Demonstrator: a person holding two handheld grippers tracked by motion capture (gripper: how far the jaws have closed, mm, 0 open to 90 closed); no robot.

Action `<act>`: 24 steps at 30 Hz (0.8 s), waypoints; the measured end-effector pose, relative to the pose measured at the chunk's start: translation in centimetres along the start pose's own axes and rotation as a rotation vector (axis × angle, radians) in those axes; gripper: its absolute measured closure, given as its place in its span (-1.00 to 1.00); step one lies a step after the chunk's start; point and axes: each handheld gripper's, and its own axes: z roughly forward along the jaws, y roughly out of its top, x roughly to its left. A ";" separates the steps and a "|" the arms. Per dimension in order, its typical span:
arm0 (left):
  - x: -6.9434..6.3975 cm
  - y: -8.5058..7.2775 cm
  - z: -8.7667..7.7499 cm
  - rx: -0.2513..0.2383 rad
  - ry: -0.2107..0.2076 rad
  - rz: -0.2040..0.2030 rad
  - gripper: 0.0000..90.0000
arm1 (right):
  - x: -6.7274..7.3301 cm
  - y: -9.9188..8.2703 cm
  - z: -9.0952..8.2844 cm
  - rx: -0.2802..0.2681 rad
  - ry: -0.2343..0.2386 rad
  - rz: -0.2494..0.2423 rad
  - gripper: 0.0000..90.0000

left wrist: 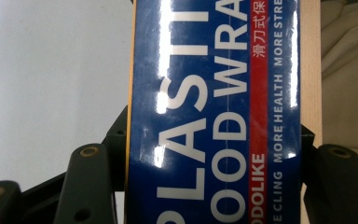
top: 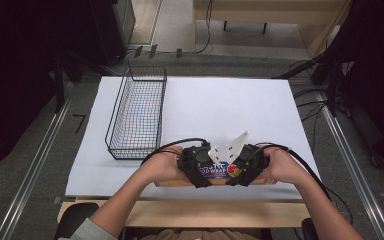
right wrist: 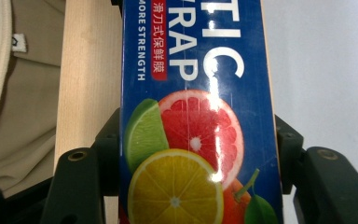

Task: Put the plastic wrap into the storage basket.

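Observation:
A long blue box of plastic food wrap (top: 219,171), printed with citrus fruit, lies crosswise at the front edge of the white table top (top: 220,105). My left gripper (top: 196,172) holds its left part and my right gripper (top: 247,172) its right part, a hand behind each. In the left gripper view the box (left wrist: 214,93) runs up between the two black jaws of the left gripper (left wrist: 214,184), which press on its long sides. The right gripper view has the fruit end of the box (right wrist: 196,116) clamped the same way by the right gripper (right wrist: 200,186). Whether the box rests on the table I cannot tell.
A black wire basket (top: 137,115) stands on the left part of the white sheet, its long side running away from me. A wooden strip (top: 205,212) edges the table in front. Cables trail from both grippers. Dark stands and cables flank the table on the floor.

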 end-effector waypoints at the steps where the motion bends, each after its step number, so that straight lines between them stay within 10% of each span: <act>1: 0.0 0.0 0.0 0.001 -0.003 -0.004 -0.10 | 0.0 0.0 0.0 0.000 0.000 0.000 -0.09; 12: -0.4 0.1 -0.4 0.001 0.005 -0.022 -0.09 | -0.3 -0.4 -0.3 -0.042 0.031 0.018 -0.17; 24: 0.3 -1.0 -1.5 -0.031 0.018 -0.090 -0.09 | -0.8 -1.5 -2.8 -0.148 -0.063 0.060 -0.35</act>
